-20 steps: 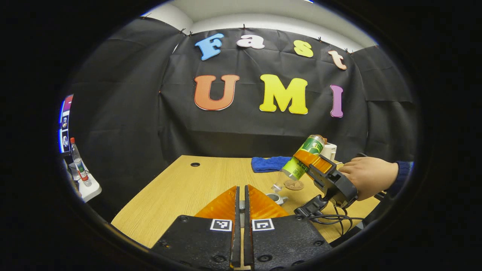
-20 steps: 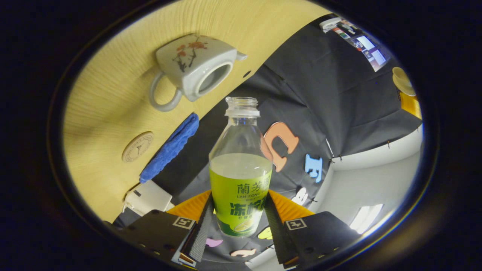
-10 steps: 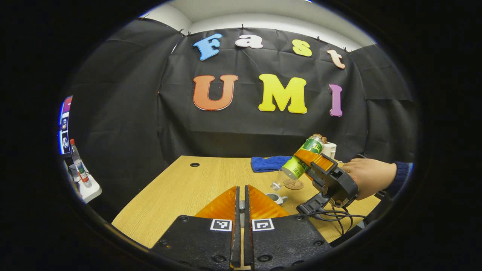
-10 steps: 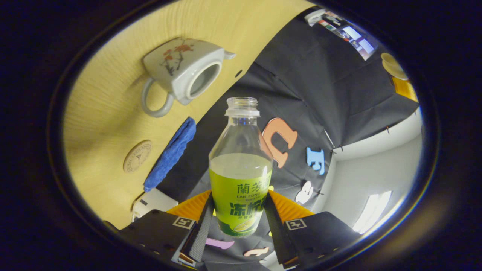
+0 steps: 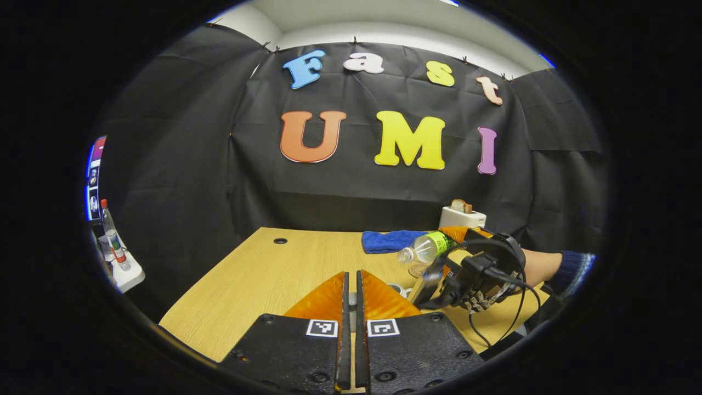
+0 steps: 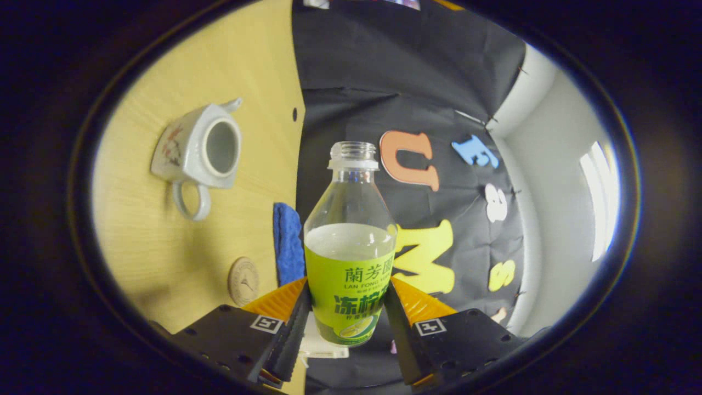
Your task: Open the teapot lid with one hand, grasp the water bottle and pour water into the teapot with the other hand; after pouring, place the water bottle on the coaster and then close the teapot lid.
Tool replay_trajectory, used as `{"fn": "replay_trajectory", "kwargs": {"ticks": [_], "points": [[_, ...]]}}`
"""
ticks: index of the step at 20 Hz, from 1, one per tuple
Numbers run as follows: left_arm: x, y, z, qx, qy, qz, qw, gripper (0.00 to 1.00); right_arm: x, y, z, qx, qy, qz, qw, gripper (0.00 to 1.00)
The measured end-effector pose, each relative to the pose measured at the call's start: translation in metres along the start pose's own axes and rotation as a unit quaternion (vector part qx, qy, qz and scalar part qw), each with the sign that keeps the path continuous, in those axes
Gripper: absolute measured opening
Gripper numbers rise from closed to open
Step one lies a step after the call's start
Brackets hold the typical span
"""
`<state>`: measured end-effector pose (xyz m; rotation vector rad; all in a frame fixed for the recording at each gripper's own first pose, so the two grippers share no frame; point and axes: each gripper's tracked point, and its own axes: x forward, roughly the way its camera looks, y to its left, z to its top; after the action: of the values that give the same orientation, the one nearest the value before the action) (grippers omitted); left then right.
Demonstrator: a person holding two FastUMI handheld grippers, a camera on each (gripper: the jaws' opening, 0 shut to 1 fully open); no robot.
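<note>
My right gripper [image 6: 348, 286] is shut on the green-labelled water bottle [image 6: 350, 247], which has no cap and is partly full. In the left gripper view the bottle [image 5: 425, 249] lies nearly level above the table, mouth to the left, with the right gripper [image 5: 466, 263] and a hand [image 5: 540, 266] behind it. The white teapot [image 6: 200, 148] stands lidless on the table; its rim [image 5: 396, 287] peeks past my left gripper's finger. The round coaster [image 6: 243, 281] lies near the blue cloth. My left gripper [image 5: 351, 296] is shut, with a grey sliver of the lid in the gap.
A folded blue cloth [image 5: 386, 240] lies at the back of the wooden table [image 5: 263, 274]. Behind it stands a white box [image 5: 462, 216]. The table has a cable hole [image 5: 280, 241]. Off its left edge a small shelf holds a bottle [image 5: 112, 241].
The right gripper has swung the bottle from steeply mouth-down to nearly level and lowered it. The right gripper view has rolled. The left gripper has stayed put.
</note>
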<state>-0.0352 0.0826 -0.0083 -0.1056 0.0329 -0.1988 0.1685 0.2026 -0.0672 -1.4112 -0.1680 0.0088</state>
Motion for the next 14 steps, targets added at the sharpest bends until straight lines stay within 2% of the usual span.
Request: {"fn": "replay_trajectory", "kwargs": {"ticks": [2, 3, 5, 7, 8, 12, 14], "points": [[0.001, 0.000, -0.001, -0.001, 0.002, -0.001, 1.000, 0.05, 0.003, 0.011, -0.006, 0.108, 0.017, 0.045, 0.993, 0.75], [0.001, 0.001, -0.001, -0.003, 0.002, -0.001, 1.000, 0.05, 0.005, 0.015, -0.006, 0.169, 0.023, 0.068, 0.983, 0.75], [0.002, 0.001, -0.001, -0.014, 0.003, -0.003, 1.000, 0.05, 0.013, 0.018, -0.012, 0.280, 0.041, 0.099, 0.954, 0.75], [0.002, -0.001, -0.001, -0.027, 0.004, -0.009, 1.000, 0.06, 0.025, 0.019, -0.024, 0.374, 0.070, 0.120, 0.917, 0.72], [0.002, -0.002, -0.001, -0.032, 0.003, -0.012, 0.999, 0.06, 0.032, 0.023, -0.024, 0.415, 0.078, 0.127, 0.898, 0.75], [0.003, -0.005, -0.003, -0.020, 0.007, -0.014, 1.000, 0.05, 0.050, 0.025, -0.023, 0.566, 0.090, 0.151, 0.806, 0.72], [0.004, -0.006, -0.007, -0.013, 0.011, -0.016, 1.000, 0.05, 0.054, 0.028, -0.025, 0.615, 0.097, 0.156, 0.766, 0.72]]}}
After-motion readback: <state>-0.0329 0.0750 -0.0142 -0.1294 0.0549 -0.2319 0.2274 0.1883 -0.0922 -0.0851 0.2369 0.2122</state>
